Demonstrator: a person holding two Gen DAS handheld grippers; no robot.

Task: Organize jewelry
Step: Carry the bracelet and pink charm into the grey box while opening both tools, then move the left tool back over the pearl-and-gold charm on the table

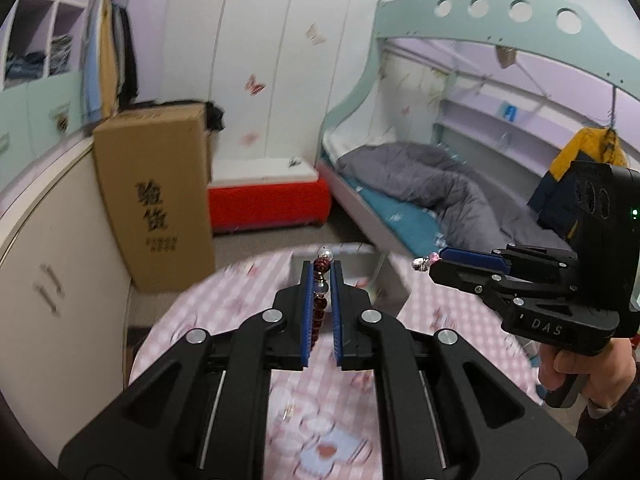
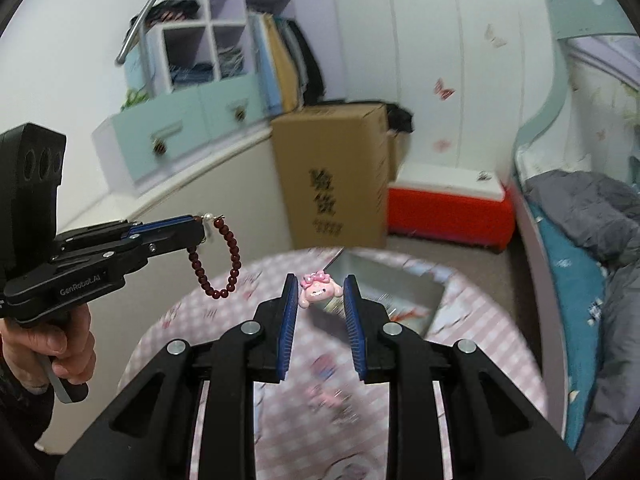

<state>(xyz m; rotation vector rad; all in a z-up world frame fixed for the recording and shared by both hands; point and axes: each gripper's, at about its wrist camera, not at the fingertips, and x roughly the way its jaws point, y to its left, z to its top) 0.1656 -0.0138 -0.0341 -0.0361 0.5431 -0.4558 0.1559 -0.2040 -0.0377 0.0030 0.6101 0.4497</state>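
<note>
Above the table (image 2: pixel 500 320): left gripper (image 1: pixel 322 276) pinching bead bracelet (image 2: pixel 224 256), loop hanging down; right gripper (image 2: pixel 320 292) pinching pink charm (image 2: pixel 318 290); open tin (image 2: pixel 384 280) lies ahead, below both.

A round tabletop (image 2: pixel 480 332) is covered in pink checked cloth; a grey tray (image 2: pixel 404 292) is set toward 12 o'clock.

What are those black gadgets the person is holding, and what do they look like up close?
Each hand-held gripper is black plastic with pistol grips, silver rivets and blue ribbed pads. The left hand-held gripper reads "GenRobot.AI"; the right hand-held gripper reads "DAS" and shows a green light. Dark sleeves.
</note>
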